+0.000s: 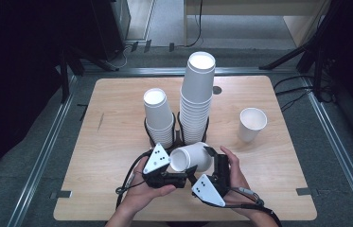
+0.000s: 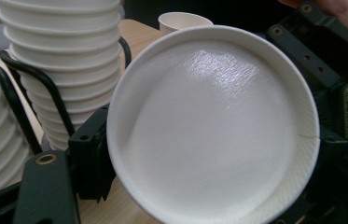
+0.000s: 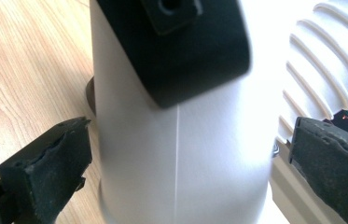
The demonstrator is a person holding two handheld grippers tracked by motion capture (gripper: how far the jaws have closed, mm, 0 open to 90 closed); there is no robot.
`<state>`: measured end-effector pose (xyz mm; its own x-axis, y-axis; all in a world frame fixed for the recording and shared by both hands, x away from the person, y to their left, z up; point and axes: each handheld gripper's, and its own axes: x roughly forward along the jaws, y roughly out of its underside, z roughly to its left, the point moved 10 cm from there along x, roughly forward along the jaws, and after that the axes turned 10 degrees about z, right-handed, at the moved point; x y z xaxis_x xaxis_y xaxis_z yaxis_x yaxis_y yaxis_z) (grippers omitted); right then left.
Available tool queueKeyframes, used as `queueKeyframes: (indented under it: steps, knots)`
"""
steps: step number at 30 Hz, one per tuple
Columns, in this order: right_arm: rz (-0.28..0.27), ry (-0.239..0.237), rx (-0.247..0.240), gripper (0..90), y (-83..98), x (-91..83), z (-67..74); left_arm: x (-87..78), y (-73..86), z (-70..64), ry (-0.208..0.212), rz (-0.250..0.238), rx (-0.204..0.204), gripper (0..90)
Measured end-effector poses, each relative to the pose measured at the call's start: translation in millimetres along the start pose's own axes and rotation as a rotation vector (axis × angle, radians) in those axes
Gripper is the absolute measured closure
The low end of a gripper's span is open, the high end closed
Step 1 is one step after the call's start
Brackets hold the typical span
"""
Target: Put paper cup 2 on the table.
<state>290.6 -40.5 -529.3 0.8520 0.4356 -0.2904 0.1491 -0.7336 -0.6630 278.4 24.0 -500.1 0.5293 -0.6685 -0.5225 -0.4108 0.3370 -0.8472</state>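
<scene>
White paper cup (image 1: 192, 157) lies on its side just in front of the tall cup stack (image 1: 196, 101), pinched tight by the left gripper (image 1: 176, 176), while the right gripper (image 1: 210, 163) has its jaws wide apart around the cup, not pressing it.

Pale wooden surface (image 1: 117, 142). On it: black wire holder (image 1: 178, 137) carrying two stacks of white paper cups; single upright cup (image 1: 251, 124) well right.

Grey carpeted floor (image 1: 174, 28) (dim room) surrounds the wooden table (image 1: 117, 142).
</scene>
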Motion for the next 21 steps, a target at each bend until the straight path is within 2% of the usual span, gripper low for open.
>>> queueKeyframes:
  steps: [6, 10, 12, 15, 17, 21]
  knots:
    - [-0.001, 0.0, 0.036, 0.0, 1.7, -10.0, -2.2, -6.4, -4.3, 6.5, -0.015, -0.042, -0.012, 22.5]
    - [0.004, -0.003, 0.106, 0.0, 2.2, -16.8, -6.1, -11.3, -8.4, 7.7, -0.018, -0.086, -0.013, 22.5]
    - [0.009, -0.002, 0.154, 0.0, 2.8, -19.7, -9.4, -14.6, -11.7, 7.6, -0.021, -0.121, -0.007, 22.4]
    - [0.024, -0.029, 0.247, 0.0, 6.6, -24.4, -12.6, -18.8, -15.4, 9.1, -0.036, -0.161, -0.005, 22.4]
    - [0.033, -0.042, 0.281, 0.0, 8.9, -25.8, -13.5, -21.4, -18.0, 10.7, -0.046, -0.192, -0.008, 22.4]
    - [0.04, -0.08, 0.404, 0.0, 11.2, -28.3, -18.4, -26.4, -22.2, 11.5, -0.051, -0.249, -0.01, 22.3]
